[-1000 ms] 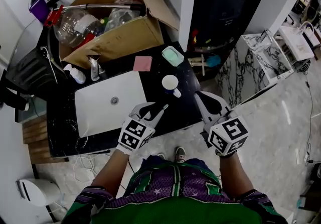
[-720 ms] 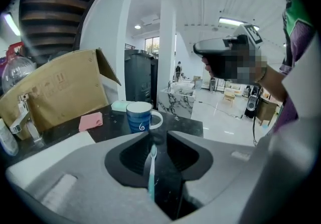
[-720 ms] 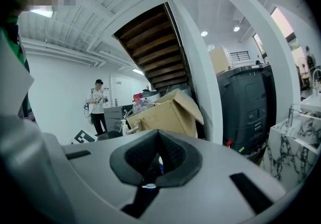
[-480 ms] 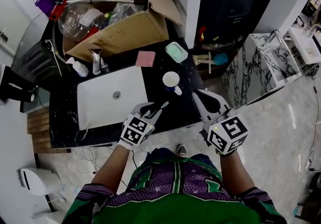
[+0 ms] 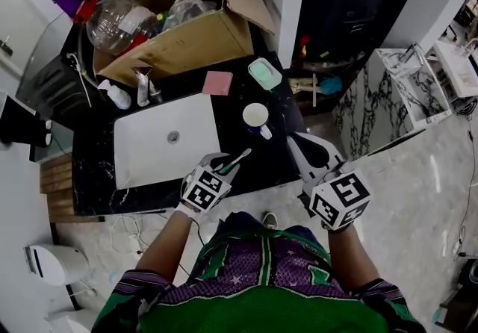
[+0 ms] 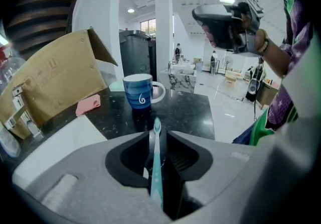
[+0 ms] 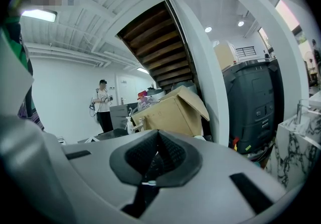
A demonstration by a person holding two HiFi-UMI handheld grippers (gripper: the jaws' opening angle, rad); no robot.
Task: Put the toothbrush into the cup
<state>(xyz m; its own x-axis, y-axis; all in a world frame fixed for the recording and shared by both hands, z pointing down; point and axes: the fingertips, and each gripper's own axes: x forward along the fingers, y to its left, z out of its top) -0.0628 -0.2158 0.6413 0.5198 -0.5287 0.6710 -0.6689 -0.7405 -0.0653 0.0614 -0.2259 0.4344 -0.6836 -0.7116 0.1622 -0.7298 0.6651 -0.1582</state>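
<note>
My left gripper [image 5: 221,164] is shut on a teal toothbrush [image 5: 234,160], whose head sticks out past the fingertips toward the cup. In the left gripper view the toothbrush [image 6: 156,160] stands pinched between the pads of that gripper [image 6: 158,140], its head pointing at the blue mug [image 6: 138,92] a short way ahead on the black counter. From above, the cup [image 5: 255,115] shows a white inside and stands apart from the brush, up and to the right. My right gripper [image 5: 305,149] hovers off the counter's right end, shut with nothing in it [image 7: 157,153].
A white sink basin [image 5: 142,156] is set in the black counter [image 5: 246,156], left of the cup. Behind lie a pink sponge [image 5: 217,83], a green soap dish [image 5: 265,74], a tap [image 5: 142,86] and a big cardboard box [image 5: 187,44]. A person [image 7: 103,103] stands far off.
My left gripper has sunk toward the counter with the toothbrush still in it. The right gripper has stayed where it was.
</note>
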